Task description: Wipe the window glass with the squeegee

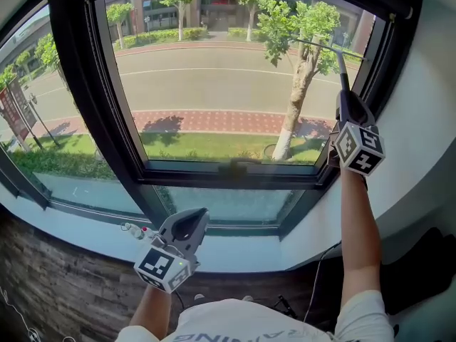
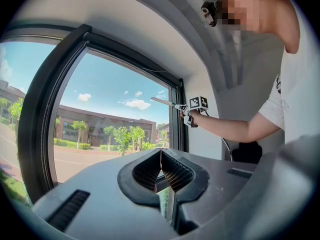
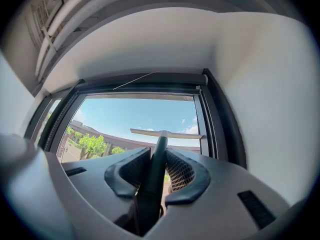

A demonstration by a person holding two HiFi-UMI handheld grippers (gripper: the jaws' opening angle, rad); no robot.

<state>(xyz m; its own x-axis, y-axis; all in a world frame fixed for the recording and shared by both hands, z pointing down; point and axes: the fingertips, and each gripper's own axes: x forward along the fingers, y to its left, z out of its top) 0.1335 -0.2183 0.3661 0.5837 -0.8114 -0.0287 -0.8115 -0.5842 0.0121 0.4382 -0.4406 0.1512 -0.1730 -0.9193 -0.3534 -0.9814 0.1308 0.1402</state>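
Closest to the head camera is the person's white shirt [image 1: 242, 323], cut off by the bottom edge, and just beyond it the left gripper [image 1: 187, 226], held low in front of the window sill [image 1: 71, 230] with its jaws pressed together on nothing. A small white-and-red item [image 1: 135, 229] on the sill beside it is too small to identify. The right gripper [image 1: 346, 98] is raised at the upper right corner of the window glass [image 1: 214, 77], clamped on the squeegee [image 3: 159, 156]. The handle's long axis runs straight out along the jaws and up toward the top of the black frame [image 1: 107, 120]. Its lower end is buried inside the gripper. The blade lies crosswise at the far tip, nearly level, its right end near the frame's right side. Whether the blade touches the glass cannot be made out.
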